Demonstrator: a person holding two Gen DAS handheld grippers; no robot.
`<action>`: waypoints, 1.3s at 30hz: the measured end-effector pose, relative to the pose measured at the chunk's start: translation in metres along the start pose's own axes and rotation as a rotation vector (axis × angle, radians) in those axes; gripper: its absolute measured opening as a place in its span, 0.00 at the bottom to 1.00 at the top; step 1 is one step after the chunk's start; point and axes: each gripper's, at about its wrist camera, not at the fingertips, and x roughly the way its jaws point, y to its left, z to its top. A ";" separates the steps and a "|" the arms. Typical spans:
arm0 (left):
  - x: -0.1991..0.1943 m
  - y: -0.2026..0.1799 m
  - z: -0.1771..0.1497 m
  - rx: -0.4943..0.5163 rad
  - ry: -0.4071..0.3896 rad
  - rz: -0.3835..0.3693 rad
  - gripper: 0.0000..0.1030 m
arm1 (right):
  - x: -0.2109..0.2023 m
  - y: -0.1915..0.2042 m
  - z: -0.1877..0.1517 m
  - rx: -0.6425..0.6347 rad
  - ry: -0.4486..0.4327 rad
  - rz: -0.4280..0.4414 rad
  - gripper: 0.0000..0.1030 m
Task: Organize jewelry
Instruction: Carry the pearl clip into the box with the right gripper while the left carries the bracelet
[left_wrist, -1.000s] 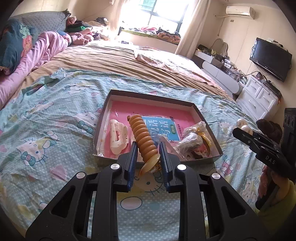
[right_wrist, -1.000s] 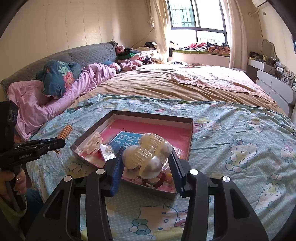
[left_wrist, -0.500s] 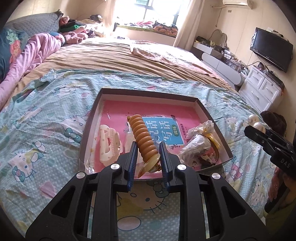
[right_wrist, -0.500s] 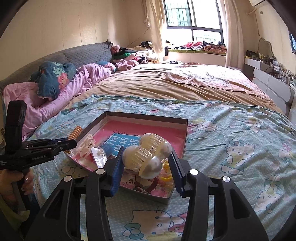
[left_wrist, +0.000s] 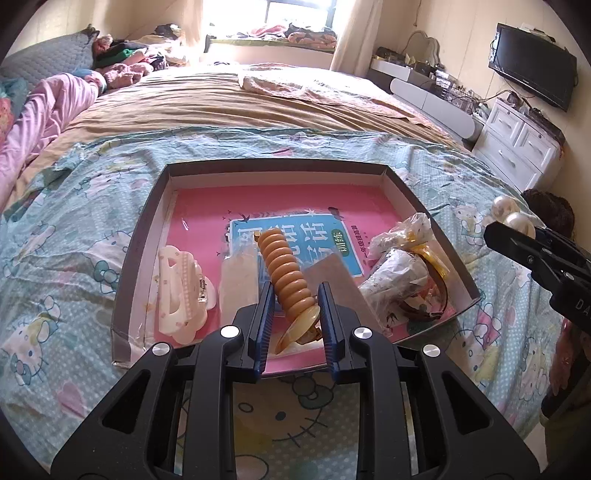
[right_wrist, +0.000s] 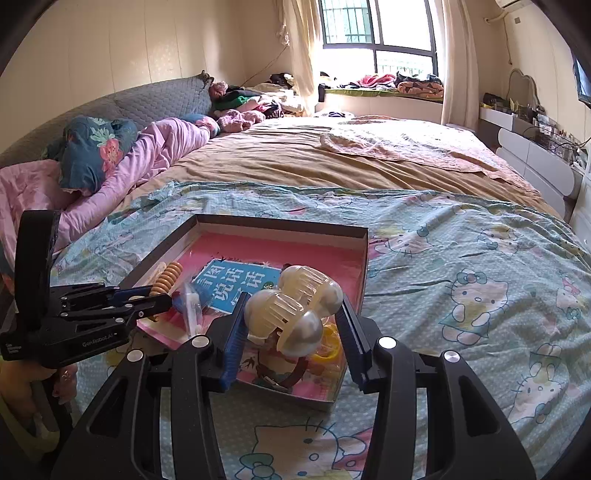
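Note:
My left gripper (left_wrist: 294, 303) is shut on a ribbed amber hair clip (left_wrist: 286, 274), held over the near edge of a shallow cardboard tray (left_wrist: 142, 236) with a pink floor. In the right wrist view that same left gripper (right_wrist: 168, 297) and amber clip (right_wrist: 167, 277) hover at the tray's (right_wrist: 284, 223) left side. My right gripper (right_wrist: 290, 321) is shut on a cream claw clip with large pearls (right_wrist: 295, 304), above the tray's near right corner. The pearl clip (left_wrist: 511, 218) also shows at the right of the left wrist view.
Inside the tray lie a white claw clip (left_wrist: 181, 291), a blue booklet (left_wrist: 291, 240), clear packets and bagged bangles (left_wrist: 406, 273). The tray sits on a cartoon-print blanket (right_wrist: 461, 288). Pink bedding (right_wrist: 155, 155) is bunched at the left; white drawers (left_wrist: 517, 147) stand at the right.
My left gripper with the amber clip has moved forward and down, so the tray looks larger and nearer. The right gripper with the pearl clip has hardly shifted.

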 end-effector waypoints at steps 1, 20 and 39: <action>0.002 0.000 0.000 0.001 0.004 -0.003 0.16 | 0.001 0.000 0.000 0.000 0.002 0.000 0.43; 0.015 0.011 -0.006 -0.009 0.026 -0.018 0.17 | 0.038 0.014 -0.021 -0.058 0.069 -0.031 0.43; 0.017 0.014 -0.008 -0.011 0.038 -0.035 0.17 | 0.049 0.019 -0.026 -0.059 0.094 -0.025 0.51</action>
